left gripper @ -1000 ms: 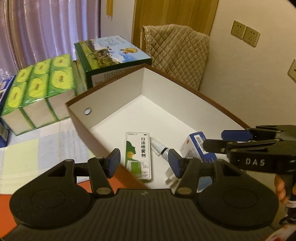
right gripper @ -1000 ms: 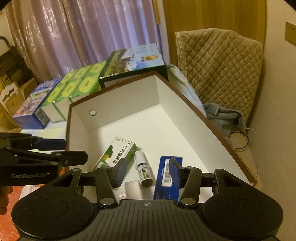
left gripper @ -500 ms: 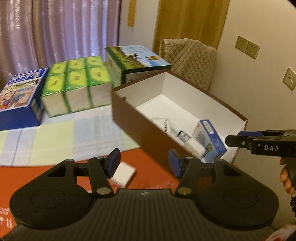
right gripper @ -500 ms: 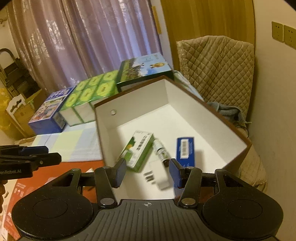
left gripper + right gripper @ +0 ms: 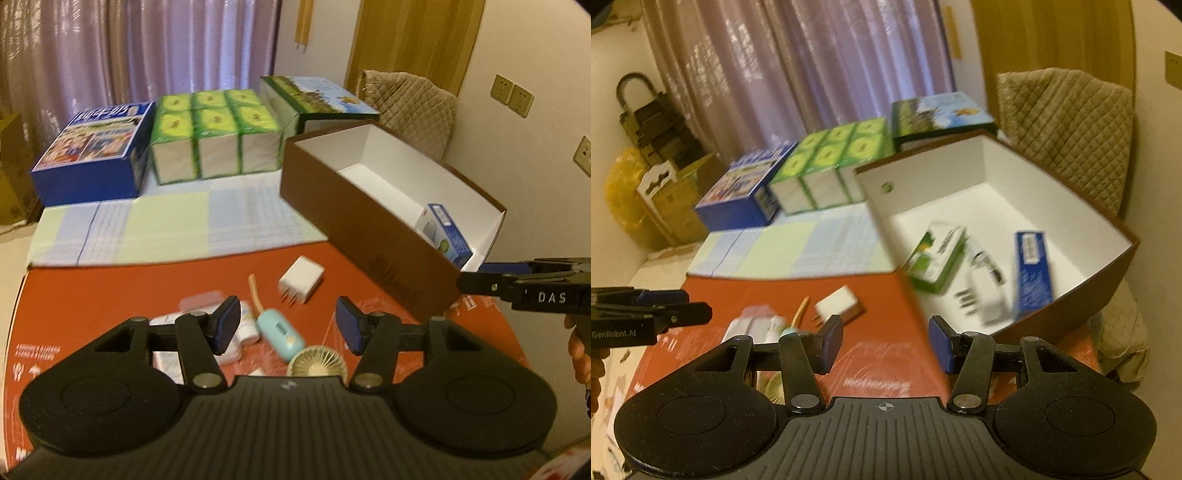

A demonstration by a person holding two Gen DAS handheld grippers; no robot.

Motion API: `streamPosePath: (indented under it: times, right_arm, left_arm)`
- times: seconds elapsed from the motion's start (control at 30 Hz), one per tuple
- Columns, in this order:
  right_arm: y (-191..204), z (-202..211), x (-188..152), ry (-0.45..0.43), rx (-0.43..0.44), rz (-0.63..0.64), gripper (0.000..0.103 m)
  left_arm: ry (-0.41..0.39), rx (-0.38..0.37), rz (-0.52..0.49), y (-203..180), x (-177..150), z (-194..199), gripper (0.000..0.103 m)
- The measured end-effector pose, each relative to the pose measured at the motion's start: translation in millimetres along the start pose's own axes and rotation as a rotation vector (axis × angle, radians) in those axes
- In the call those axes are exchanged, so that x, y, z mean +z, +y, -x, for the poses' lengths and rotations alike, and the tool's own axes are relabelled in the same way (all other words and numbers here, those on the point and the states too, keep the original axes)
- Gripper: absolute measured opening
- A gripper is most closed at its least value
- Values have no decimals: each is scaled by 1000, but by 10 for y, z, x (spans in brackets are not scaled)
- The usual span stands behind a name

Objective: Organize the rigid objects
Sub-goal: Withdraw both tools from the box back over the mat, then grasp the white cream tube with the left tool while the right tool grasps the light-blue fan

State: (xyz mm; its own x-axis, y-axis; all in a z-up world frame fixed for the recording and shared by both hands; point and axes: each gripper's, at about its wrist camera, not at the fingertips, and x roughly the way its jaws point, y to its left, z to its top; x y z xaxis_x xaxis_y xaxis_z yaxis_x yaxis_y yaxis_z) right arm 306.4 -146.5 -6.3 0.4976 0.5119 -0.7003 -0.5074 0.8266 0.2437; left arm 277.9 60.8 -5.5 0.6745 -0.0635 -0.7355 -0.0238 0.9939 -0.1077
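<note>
Now both grippers sit back from the brown box, where a second ago they hung right over its white inside. The left gripper stands part open with nothing between its pads, above a mint handheld fan on the red mat. The right gripper is likewise part open and empty, over bare mat near the box's corner. A white charger plug lies on the mat left of the box. Only the right view shows the box's full contents: a green carton, a small bottle, another white plug and a blue carton. The left view shows just the blue carton.
</note>
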Motion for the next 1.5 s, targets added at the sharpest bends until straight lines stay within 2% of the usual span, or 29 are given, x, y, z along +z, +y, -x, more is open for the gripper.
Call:
streamPosePath:
  times: [0.4,0.73,1.17,1.5]
  right_arm:
    - [532,-305,-380,126,68,85,49]
    - [786,-536,-570,196,87,135,49]
    - [802,-712,-674,251,71,147,49]
    - [714,-749,-673,252,60,146,49]
  left_arm:
    - [65,62,74,409,-489,171,53]
    - [97,84,98,557,-737,205,53]
    - [145,61,95,532,-878,8,53]
    - [172,65,82,451,-875,-199,53]
